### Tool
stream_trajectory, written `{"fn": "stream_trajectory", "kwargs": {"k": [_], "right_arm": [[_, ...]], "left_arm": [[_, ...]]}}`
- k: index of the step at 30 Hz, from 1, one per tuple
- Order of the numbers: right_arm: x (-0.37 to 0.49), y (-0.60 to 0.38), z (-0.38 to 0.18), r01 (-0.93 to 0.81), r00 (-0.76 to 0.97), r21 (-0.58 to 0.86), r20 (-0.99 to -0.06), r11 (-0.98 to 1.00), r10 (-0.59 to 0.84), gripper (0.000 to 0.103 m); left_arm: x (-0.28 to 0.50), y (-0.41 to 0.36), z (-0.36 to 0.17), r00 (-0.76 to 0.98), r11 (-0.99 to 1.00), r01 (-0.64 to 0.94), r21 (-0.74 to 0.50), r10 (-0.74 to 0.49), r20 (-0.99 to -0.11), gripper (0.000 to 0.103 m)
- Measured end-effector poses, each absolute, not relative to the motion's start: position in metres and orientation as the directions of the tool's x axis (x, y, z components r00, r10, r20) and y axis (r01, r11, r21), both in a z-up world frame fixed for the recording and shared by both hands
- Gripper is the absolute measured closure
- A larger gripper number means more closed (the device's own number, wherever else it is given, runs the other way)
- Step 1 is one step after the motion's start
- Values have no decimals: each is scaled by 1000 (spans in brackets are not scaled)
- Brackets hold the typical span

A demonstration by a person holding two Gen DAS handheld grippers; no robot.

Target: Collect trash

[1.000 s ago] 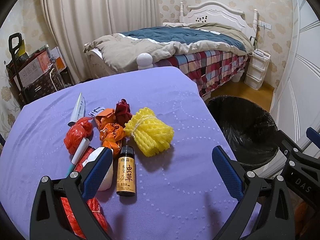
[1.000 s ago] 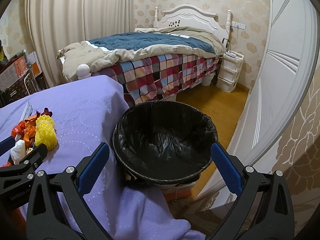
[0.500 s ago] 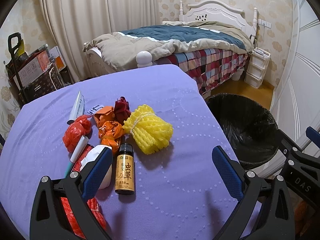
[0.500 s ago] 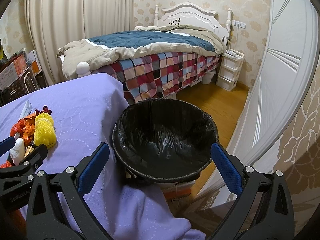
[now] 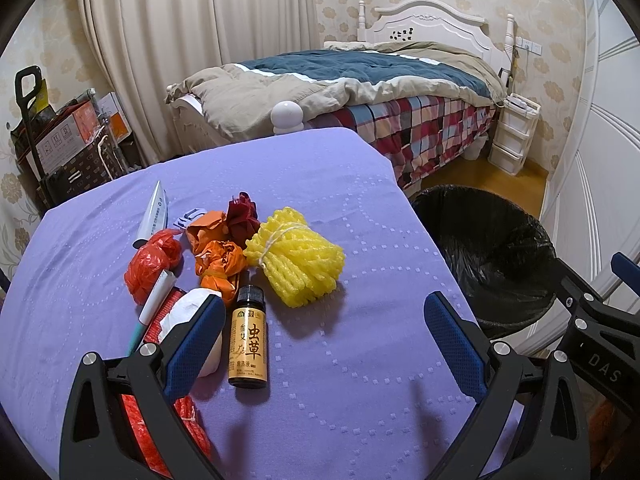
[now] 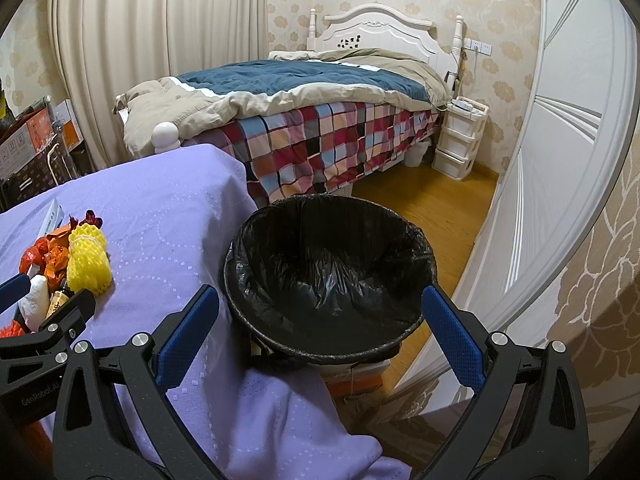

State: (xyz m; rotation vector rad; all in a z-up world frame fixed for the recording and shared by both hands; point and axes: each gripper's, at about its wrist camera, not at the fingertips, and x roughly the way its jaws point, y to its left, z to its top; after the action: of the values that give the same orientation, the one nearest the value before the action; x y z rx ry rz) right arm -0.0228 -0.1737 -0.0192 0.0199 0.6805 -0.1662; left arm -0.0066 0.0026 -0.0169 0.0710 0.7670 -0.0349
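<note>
Left gripper (image 5: 324,336) has eased slightly back from the trash pile; the brown bottle (image 5: 247,338) now lies nearer its left finger. Right gripper (image 6: 320,330) has edged toward the bin (image 6: 416,236), which sits larger between its fingers.

We see a table (image 5: 360,208) under a purple cloth, its trash gathered on the left half. Farthest lies a white tube (image 5: 152,212); nearer come a dark red wad (image 5: 242,216), two orange wads (image 5: 218,256) and a red bag (image 5: 150,264). Right of these sits a yellow foam net (image 5: 298,264). Nearest us a brown bottle (image 5: 248,344) lies flat beside a white wad (image 5: 188,312).

On the floor (image 6: 440,208), right of the table, stands a black-lined bin (image 6: 328,280).
</note>
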Motion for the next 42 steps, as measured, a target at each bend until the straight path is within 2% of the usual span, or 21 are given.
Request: {"fn": "stream_trajectory", "kwargs": {"k": [25,29,42], "right_arm": [[-20,-174,-17,159,759,-35,-634,987,-145,4],[-27,-175,-37,154,761,-32,-634,988,-139,4],[-62,-144,-42,85,774,-23,-628,996,-81,4]], "left_arm": [[-9,-2,-22,713,997,61,53,-7,-701,6],[-13,0,-24,713,997,58,58,0,-701,6],[-41,46,-10,695,997,10,78,50,-717,6]]}}
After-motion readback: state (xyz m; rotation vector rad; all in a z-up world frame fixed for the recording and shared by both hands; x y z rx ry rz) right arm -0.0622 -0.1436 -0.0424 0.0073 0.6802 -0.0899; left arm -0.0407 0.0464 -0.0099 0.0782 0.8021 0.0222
